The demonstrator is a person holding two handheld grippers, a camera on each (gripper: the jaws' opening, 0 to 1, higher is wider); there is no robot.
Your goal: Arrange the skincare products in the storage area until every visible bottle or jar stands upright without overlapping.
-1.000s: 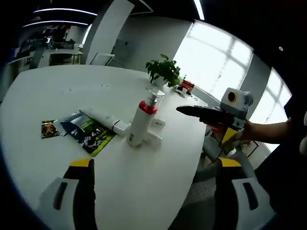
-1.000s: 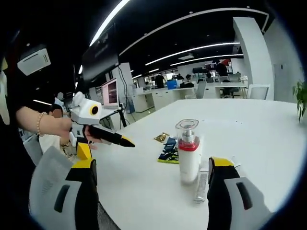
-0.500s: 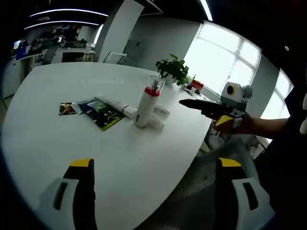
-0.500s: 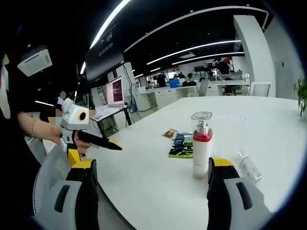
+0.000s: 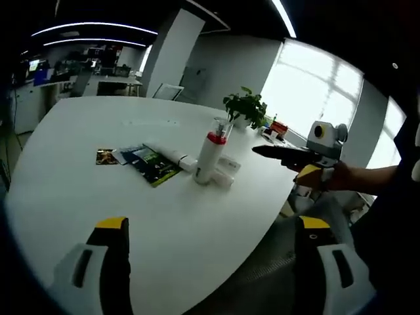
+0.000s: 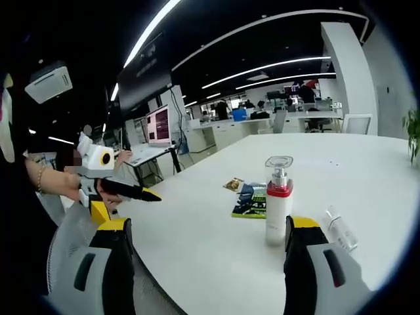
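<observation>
So right now both grippers are backed off from the desk [image 5: 79, 216] with nothing in them. The left gripper [image 5: 210, 262] has its fingers spread wide and empty, same deal with the right gripper [image 6: 207, 262]. You can also spot the right one off to the side in the left gripper view, where its dark fingers look pressed together at the tip, but from its own camera they read as spread apart, so I'd go with that.

The pump bottle [image 5: 209, 157] with the red collar and clear cap is standing upright near the middle of the desk. Just beside it, a white tube [image 5: 172, 155] is lying flat, partly over some dark sachets [image 5: 149, 164], and a small clear bottle [image 6: 341, 230] is lying on its side near the pump bottle's base. Another small sachet [image 5: 105, 157] sits a bit apart.

My read: the job isn't finished, the lying pieces need to be stood up. If I were doing it, I'd go for the tube first, coming in low along its length and pinching near the cap end so it pivots up cleanly. Keep well clear of the pump bottle, it's tall and looks tippy. Set each one down apart from the sachets so nothing overlaps.
</observation>
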